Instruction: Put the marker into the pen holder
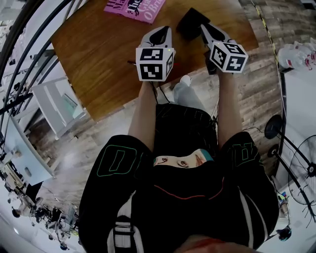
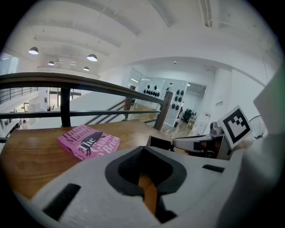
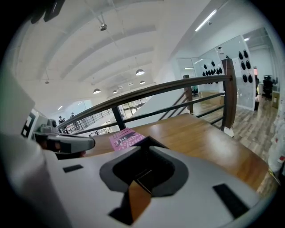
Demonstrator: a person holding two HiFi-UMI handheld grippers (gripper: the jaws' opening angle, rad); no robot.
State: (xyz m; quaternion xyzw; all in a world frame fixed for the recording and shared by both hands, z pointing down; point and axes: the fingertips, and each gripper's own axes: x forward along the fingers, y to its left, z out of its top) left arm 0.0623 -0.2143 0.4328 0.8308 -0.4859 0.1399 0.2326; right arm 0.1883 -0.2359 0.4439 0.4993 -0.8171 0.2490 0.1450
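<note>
The person is standing at the near edge of the wooden table (image 1: pixel 98 59), holding both tools out over it at about the same height, probably so that each is lining up on the tabletop before any reach begins. The left gripper (image 1: pixel 159 35) is hovering nearer than the pink book (image 1: pixel 133 9) and slightly to its right. Its jaws are lying together with only a thin slit between them, through which the brown wood is showing, and nothing is sitting in the dark padded hollow. The right gripper (image 1: pixel 211 33) is hanging well to the right of the book with its jaws likewise pressed together and empty. Between the two tool tips, just right of the book, a black square box (image 1: pixel 191 23) is standing on the wood. From the left gripper view it is looking open at the top, so I am taking it for the pen holder, placed within easy reach of either hand. The marker itself is not showing up for me anywhere, on the table or in either tool, so I am judging that the pick-up is not yet under way. The book is lying flat with its cover up, and the white lettering is reading as "Hilary Mantel" with "The Giant, O'Brien" beneath it in black and white. Beyond the book, a dark railing (image 2: pixel 67 82) is running along the far side of the table.
</note>
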